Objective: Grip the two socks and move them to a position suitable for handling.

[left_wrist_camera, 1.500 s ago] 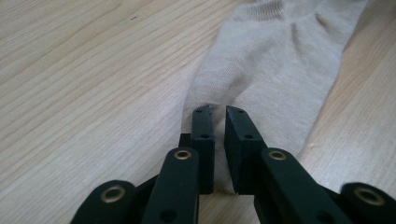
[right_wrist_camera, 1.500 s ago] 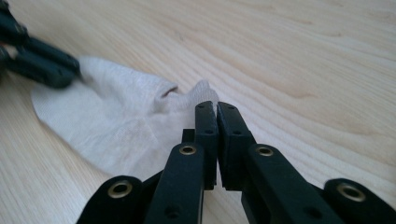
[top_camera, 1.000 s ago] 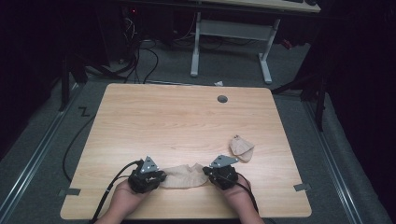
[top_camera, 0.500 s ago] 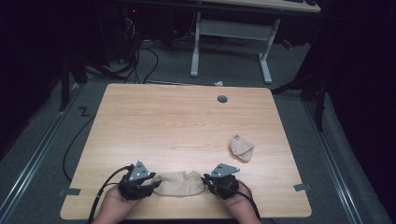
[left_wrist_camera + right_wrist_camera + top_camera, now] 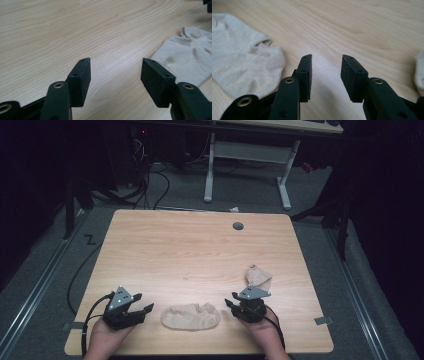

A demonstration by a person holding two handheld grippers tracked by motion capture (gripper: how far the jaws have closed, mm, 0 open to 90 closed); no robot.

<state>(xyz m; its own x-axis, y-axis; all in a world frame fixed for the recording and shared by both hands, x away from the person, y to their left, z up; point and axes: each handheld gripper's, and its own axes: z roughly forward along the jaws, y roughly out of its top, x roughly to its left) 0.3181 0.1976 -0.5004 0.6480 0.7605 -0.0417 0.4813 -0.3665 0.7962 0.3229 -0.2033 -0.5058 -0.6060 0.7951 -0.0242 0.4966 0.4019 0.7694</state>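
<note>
The left gripper [image 5: 145, 309] has just been opening its jaws, and they stand spread over bare wood with nothing between them; in the left gripper view the beige sock [image 5: 190, 56] lies off to the side of its pads [image 5: 82, 77], apart from them. The right gripper [image 5: 231, 305] has likewise just been opening, its jaws parted and empty, with the same sock just beside it on the other side. That sock [image 5: 191, 316] rests flat near the front edge of the wooden table [image 5: 175, 250], between the two grippers and touching neither. Its long axis runs left to right across the table, roughly along the line joining the grippers; the crumpled, gathered end, likely the cuff, points toward the right gripper, and the smoother rounded end toward the left. It looks light, soft and limp: it should sag and fold wherever it is unsupported, and the ribbed knit ought to give the pads good purchase. A pinch at each end seems the best hold. A second sock [image 5: 259, 276], bunched up, lies just beyond the right gripper.
</note>
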